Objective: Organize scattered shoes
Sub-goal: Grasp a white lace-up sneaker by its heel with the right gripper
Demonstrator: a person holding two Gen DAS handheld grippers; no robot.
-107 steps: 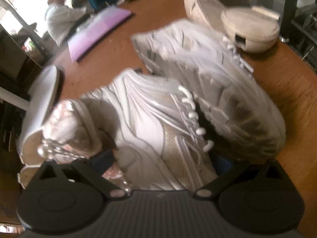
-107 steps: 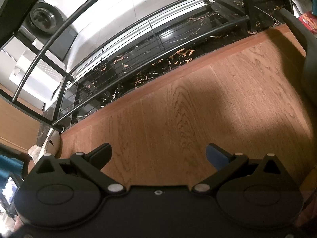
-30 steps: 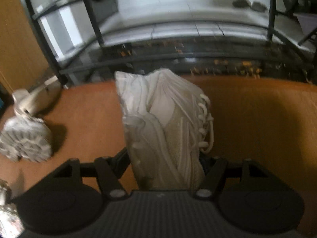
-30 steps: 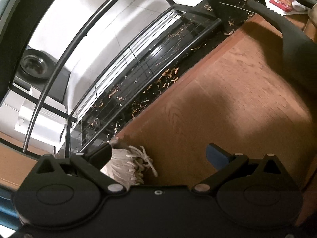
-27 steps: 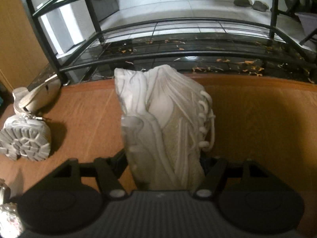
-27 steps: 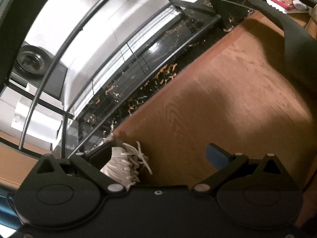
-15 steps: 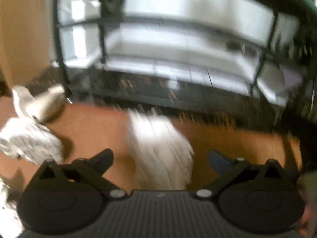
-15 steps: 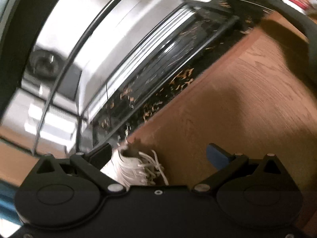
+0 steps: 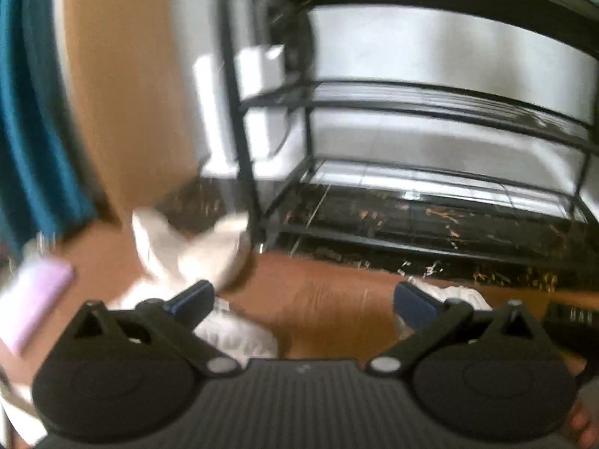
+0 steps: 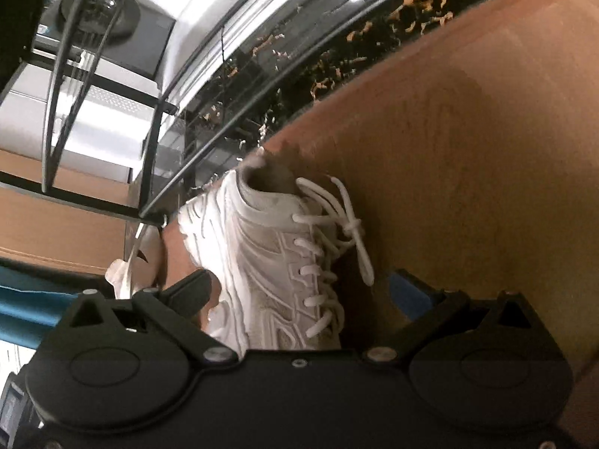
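Surface: a reddish-brown wooden floor point(image 10: 468, 157), with a black metal shoe rack point(image 9: 430, 183) along its far edge; the rack's shelves look bare in both views.

White lace-up sneaker point(image 10: 284, 262): lies on the floor just in front of the rack's bottom rail, its opening toward the rack and its laces trailing to the right. It seems set here to start a tidy row along the rack.

Right gripper point(image 10: 299, 292): its fingers are spread wide, one on each side of the sneaker without touching it. The shoe lies between them and slightly left of centre, so this gripper appears lined up to straighten it or take it.

Left gripper point(image 9: 303, 299): its jaws have just been opening and now stand spread, with only bare floor between them. The view is blurred.

Other shoes: in the left view a pale beige shoe point(image 9: 202, 250) lies tipped over near the rack's left post, and another whitish shoe point(image 9: 232, 333) lies partly behind the left finger, not yet sorted.

Purple flat object point(image 9: 33, 299): at the far left on the floor; too blurred to name.
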